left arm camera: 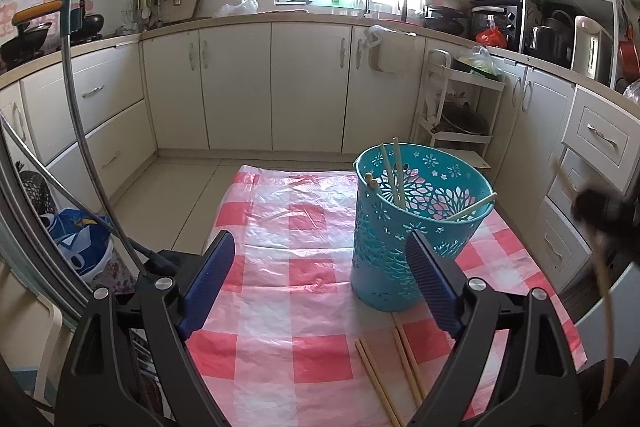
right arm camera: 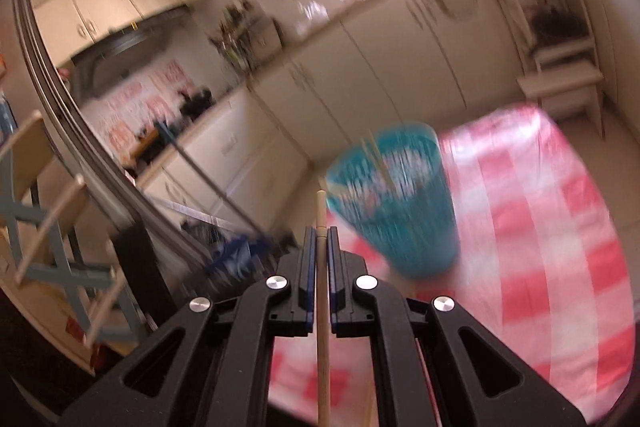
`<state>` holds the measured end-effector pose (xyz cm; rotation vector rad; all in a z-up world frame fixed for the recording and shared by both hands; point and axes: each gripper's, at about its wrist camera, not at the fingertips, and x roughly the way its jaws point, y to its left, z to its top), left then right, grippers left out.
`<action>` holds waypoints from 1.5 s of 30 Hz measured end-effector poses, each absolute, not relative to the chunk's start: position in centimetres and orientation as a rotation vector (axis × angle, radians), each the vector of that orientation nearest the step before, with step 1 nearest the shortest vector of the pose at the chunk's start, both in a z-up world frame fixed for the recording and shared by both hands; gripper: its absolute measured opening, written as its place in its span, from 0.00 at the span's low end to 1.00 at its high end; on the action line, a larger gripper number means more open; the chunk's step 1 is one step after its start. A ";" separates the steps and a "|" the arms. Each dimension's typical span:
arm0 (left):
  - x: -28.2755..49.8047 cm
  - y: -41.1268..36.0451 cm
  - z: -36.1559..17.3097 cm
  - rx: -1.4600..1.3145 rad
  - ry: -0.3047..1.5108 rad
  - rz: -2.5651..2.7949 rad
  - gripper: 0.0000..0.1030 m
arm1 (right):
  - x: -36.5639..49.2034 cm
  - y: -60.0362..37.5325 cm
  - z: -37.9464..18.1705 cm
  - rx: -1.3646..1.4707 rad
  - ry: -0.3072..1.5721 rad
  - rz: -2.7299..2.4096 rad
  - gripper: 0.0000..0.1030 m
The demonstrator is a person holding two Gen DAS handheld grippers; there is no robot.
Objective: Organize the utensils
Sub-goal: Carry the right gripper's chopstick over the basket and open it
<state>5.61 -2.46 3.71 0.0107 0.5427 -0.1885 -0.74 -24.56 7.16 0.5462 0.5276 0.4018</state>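
Left wrist view shows the left tool point(left arm camera: 320, 267) released, its blue pads spread wide with nothing between them, hovering over the worktop point(left arm camera: 280, 227) covered in a red-and-white checked plastic sheet. A teal perforated basket point(left arm camera: 400, 235) stands upright on the sheet, just ahead of the right-hand pad. Several chopsticks point(left arm camera: 396, 175) stand in it, leaning on its rim with their tips up; one lies low across the rim toward the right. More loose chopsticks point(left arm camera: 384, 379) lie flat on the sheet in front of the basket, their long axes running roughly from the camera toward the basket. At the right edge, blurred, the right tool point(left arm camera: 600, 211) carries a stick that hangs downward. Right wrist view is heavily motion-blurred, yet the right tool point(right arm camera: 320, 233) is clearly clenched on a single chopstick point(right arm camera: 322, 339); its long axis runs along the fingers, one end poking out just past the pad tips, the other end running back toward the camera. The basket point(right arm camera: 400, 211) sits ahead and slightly right of it.
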 end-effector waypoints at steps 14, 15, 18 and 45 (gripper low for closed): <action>6.8 -0.5 3.5 -0.081 0.579 -0.173 0.82 | 13.4 -21.4 11.6 0.339 0.204 -0.093 0.06; 6.9 -0.4 3.5 -0.087 0.584 -0.173 0.82 | 14.3 -21.5 11.1 0.343 0.218 -0.103 0.06; 7.2 -0.1 3.5 -0.106 0.600 -0.175 0.82 | 15.7 -21.9 10.0 0.348 0.270 -0.102 0.06; 6.1 0.1 4.6 -0.112 0.580 -0.173 0.84 | 2.7 -20.6 3.7 0.095 0.474 0.023 0.42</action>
